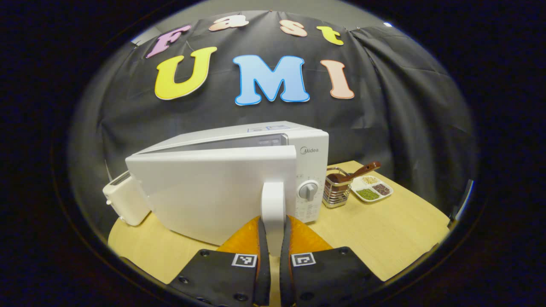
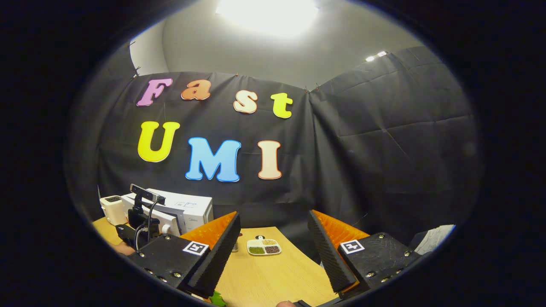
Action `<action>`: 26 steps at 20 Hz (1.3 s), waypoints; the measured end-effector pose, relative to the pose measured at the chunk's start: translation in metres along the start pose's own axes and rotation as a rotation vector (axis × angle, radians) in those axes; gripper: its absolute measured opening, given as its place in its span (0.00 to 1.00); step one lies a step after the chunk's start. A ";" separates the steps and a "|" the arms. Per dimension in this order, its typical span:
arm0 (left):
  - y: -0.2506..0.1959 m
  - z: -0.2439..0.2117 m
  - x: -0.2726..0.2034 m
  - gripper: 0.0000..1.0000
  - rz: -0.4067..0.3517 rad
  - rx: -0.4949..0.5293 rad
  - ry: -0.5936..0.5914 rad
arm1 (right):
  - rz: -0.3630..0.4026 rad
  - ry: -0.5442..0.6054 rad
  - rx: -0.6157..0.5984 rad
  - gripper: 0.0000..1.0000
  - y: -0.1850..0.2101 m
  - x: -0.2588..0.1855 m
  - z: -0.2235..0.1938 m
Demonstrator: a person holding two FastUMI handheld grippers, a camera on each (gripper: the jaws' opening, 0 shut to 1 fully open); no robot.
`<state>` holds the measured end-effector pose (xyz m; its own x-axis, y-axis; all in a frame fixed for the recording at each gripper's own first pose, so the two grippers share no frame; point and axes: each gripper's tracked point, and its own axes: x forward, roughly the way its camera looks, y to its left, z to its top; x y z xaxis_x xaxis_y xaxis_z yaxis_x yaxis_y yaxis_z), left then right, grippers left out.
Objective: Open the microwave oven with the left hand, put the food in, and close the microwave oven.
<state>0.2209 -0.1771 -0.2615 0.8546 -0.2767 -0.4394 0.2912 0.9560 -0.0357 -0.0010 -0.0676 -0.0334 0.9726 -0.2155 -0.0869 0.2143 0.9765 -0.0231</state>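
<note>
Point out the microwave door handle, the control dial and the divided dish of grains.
door handle [image 1: 273,204], left gripper view, middle of the white vertical grip
control dial [image 1: 308,190], left gripper view, centre of the knob
divided dish [image 2: 264,247], right gripper view, centre

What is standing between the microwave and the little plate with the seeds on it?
A wire basket with a brown-handled tool in it stands between the microwave and the seed plate on the wooden table, in the left gripper view.

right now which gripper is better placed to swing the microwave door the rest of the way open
Left. The left gripper is shut on the door handle of the partly open microwave; the right gripper is open, off to the side.
</note>
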 end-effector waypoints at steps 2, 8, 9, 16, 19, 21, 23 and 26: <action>0.006 -0.007 -0.017 0.15 0.009 -0.031 0.006 | 0.049 -0.005 0.004 0.96 0.004 0.000 -0.001; 0.039 -0.029 -0.076 0.15 0.100 -0.031 0.017 | 0.213 -0.016 0.037 0.96 0.028 -0.008 -0.002; 0.045 -0.032 -0.084 0.15 0.113 -0.041 0.019 | 0.234 -0.023 0.042 0.96 0.031 -0.010 0.000; 0.088 -0.055 -0.133 0.15 0.167 -0.069 0.024 | 0.345 -0.047 0.067 0.96 0.074 -0.023 0.010; 0.104 -0.062 -0.148 0.15 0.162 -0.074 0.026 | 0.354 -0.042 0.074 0.96 0.094 -0.029 0.014; 0.118 -0.068 -0.158 0.15 0.159 -0.079 0.028 | 0.357 -0.052 0.075 0.96 0.108 -0.035 0.019; 0.133 -0.074 -0.169 0.15 0.157 -0.082 0.027 | 0.349 -0.055 0.071 0.96 0.121 -0.041 0.020; 0.153 -0.079 -0.181 0.15 0.132 -0.082 0.027 | 0.334 -0.057 0.079 0.96 0.140 -0.051 0.023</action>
<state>0.0767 0.0269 -0.2588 0.8708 -0.1461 -0.4693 0.1397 0.9890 -0.0486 -0.0185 0.0805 -0.0092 0.9932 0.1146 -0.0210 -0.1128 0.9908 0.0743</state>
